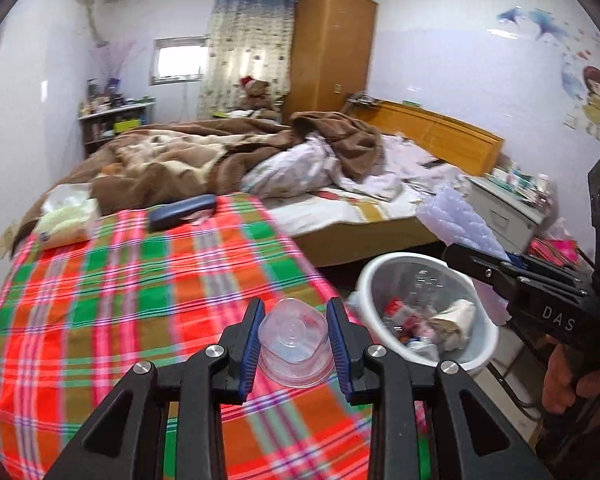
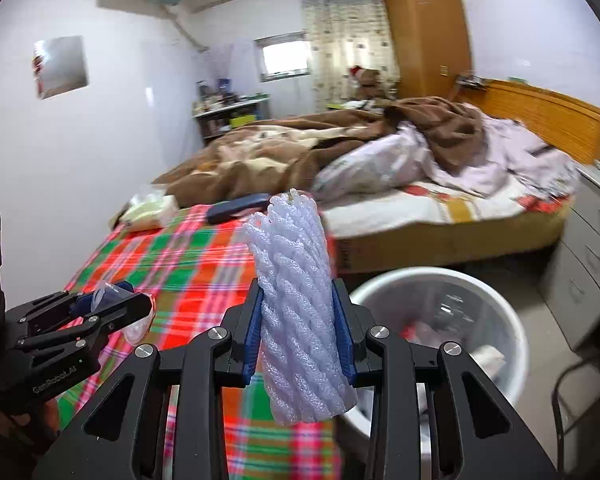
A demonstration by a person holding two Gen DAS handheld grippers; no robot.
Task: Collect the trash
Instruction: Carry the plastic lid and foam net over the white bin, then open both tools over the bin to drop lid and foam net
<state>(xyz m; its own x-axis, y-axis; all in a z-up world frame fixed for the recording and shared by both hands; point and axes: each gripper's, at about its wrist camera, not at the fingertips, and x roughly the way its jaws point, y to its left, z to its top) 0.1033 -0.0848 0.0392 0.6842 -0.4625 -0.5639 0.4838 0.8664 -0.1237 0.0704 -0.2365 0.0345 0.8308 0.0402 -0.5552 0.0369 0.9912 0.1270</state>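
Observation:
My left gripper [image 1: 296, 344] is shut on a clear plastic cup [image 1: 294, 346], held over the plaid cloth [image 1: 140, 300]. In the right wrist view that same left gripper [image 2: 112, 300] shows at the lower left with the clear cup [image 2: 104, 294] between its blue pads. My right gripper [image 2: 298, 328] is shut on a white foam fruit net [image 2: 300, 304] that stands upright between the pads. From the left wrist view the right gripper [image 1: 480, 256] reaches in from the right with the foam net [image 1: 456, 220] above the white trash bin [image 1: 476, 344]. The bin [image 2: 512, 328] holds wrappers and crumpled paper.
A tissue pack [image 1: 66, 220] and a dark blue case [image 1: 182, 212] lie at the far end of the plaid cloth. Beyond is a bed [image 1: 340, 208] with a brown blanket [image 1: 180, 156]. Grey drawers [image 2: 592, 264] stand right of the bin. A hand [image 1: 572, 380] holds the right gripper.

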